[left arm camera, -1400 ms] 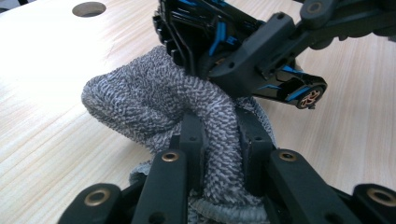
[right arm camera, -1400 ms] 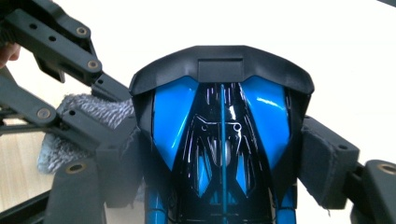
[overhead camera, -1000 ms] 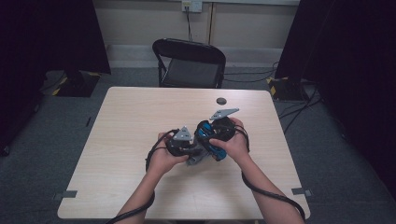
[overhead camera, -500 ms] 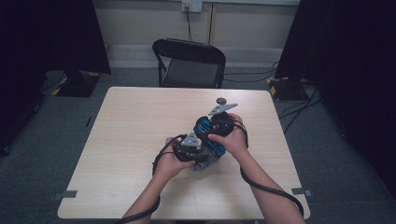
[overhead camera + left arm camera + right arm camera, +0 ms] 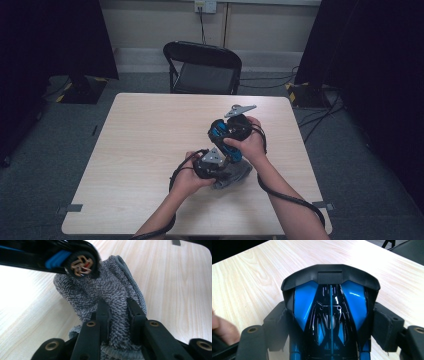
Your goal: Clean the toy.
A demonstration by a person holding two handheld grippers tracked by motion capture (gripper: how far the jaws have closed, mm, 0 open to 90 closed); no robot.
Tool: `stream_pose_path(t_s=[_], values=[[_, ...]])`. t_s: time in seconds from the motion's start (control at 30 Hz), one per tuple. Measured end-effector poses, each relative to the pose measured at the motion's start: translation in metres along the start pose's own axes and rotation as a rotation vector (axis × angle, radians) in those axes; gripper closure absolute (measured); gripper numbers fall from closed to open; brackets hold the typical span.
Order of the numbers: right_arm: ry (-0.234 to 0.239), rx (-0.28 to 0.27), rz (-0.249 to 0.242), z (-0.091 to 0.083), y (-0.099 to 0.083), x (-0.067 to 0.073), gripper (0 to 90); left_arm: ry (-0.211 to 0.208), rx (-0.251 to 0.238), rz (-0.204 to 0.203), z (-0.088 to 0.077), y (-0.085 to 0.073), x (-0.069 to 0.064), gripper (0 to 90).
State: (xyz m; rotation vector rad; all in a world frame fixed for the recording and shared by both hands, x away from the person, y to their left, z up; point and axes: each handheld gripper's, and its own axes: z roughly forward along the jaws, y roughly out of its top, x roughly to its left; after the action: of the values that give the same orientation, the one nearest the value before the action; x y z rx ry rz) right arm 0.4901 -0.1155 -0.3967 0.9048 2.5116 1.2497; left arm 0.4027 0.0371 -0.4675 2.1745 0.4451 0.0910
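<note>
Blue/black toy car (image 5: 330,315) clamped nose-out in right gripper (image 5: 330,322) above table (image 5: 150,150), left gripper (image 5: 117,315) pinching grey cloth (image 5: 105,290) just beside it, prob. for wiping car's underside.

Blue and black toy car (image 5: 330,315), rear spoiler up, held off the table, grey knitted cloth (image 5: 110,295) bunched against its underside

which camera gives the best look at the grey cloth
The left gripper view: the grey cloth is close, pinched between the left tongs. The high view shows a small grey patch under the hands.
</note>
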Motion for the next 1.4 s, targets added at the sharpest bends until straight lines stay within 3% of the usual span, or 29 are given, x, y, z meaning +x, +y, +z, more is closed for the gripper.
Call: stream_pose_path(t_s=[0.13, 0.37, 0.57, 0.97, 1.4], values=[[-0.003, -0.001, 0.006, -0.003, 0.000, -0.005, 26.0, -0.001, -0.002, 0.000, -0.004, -0.003, 0.000, 75.1], [-0.019, 0.010, 0.022, -0.012, -0.008, -0.019, 26.0, 0.063, -0.013, -0.042, -0.031, -0.014, 0.016, 75.1], [-0.039, 0.019, 0.060, -0.017, -0.024, -0.031, 26.0, 0.113, -0.020, -0.063, -0.054, -0.024, 0.028, 75.1], [-0.071, 0.053, 0.084, -0.028, -0.052, -0.047, 26.0, 0.214, -0.019, -0.117, -0.087, -0.050, 0.052, 75.0], [-0.111, 0.122, 0.114, -0.035, -0.089, -0.062, 25.9, 0.267, -0.027, -0.161, -0.108, -0.069, 0.061, 74.8]])
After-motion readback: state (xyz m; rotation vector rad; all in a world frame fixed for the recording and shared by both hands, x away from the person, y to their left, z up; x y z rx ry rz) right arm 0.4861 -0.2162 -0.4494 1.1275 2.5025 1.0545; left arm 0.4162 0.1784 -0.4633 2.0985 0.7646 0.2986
